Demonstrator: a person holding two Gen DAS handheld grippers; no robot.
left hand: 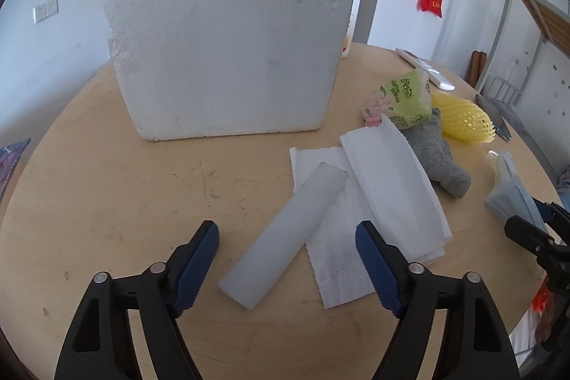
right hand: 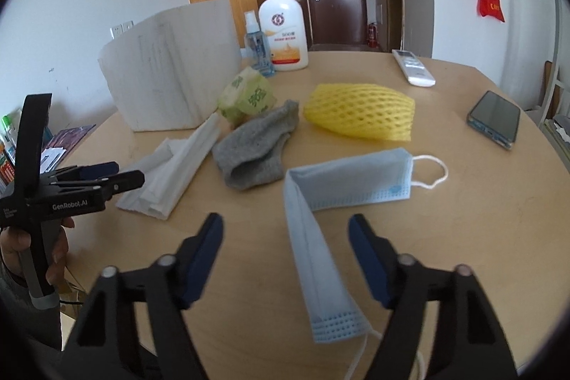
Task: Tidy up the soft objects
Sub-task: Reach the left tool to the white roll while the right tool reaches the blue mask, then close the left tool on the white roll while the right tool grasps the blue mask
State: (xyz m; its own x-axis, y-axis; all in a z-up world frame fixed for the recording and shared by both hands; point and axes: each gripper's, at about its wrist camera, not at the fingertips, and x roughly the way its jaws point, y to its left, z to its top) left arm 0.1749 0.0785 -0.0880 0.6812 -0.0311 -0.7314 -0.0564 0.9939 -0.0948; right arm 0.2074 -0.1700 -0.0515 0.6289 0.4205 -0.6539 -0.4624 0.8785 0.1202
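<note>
- My left tongs (left hand: 286, 250) stand wide and hold nothing; the white foam strip (left hand: 285, 237) lies on the bench (left hand: 107, 202) right between the blue pads, just ahead of them.
- The strip's long axis runs on a slant, near end low and left, far end up and right, where it rests on the paper towels (left hand: 388, 187). My pads sit on either side of that axis, so I judge a close across its width would catch it with little turning.
- My right tongs (right hand: 285, 250) are also wide and empty; the blue face mask (right hand: 320, 237) is folded in an L, one leg running toward me between the pads, the other off to the right.
- Each hand is the nearer one to its own piece: left for the strip, right for the mask.
- The left view shows the strip, hidden in the right view, and the white foam box (left hand: 228, 34) upright behind it, probably where things go.
- The right view alone shows the grey sock (right hand: 256, 148), yellow foam net (right hand: 359, 116) and tissue pack (right hand: 249, 95) clearly spread out, plus the phone (right hand: 495, 118) near the bench's right edge.
</note>
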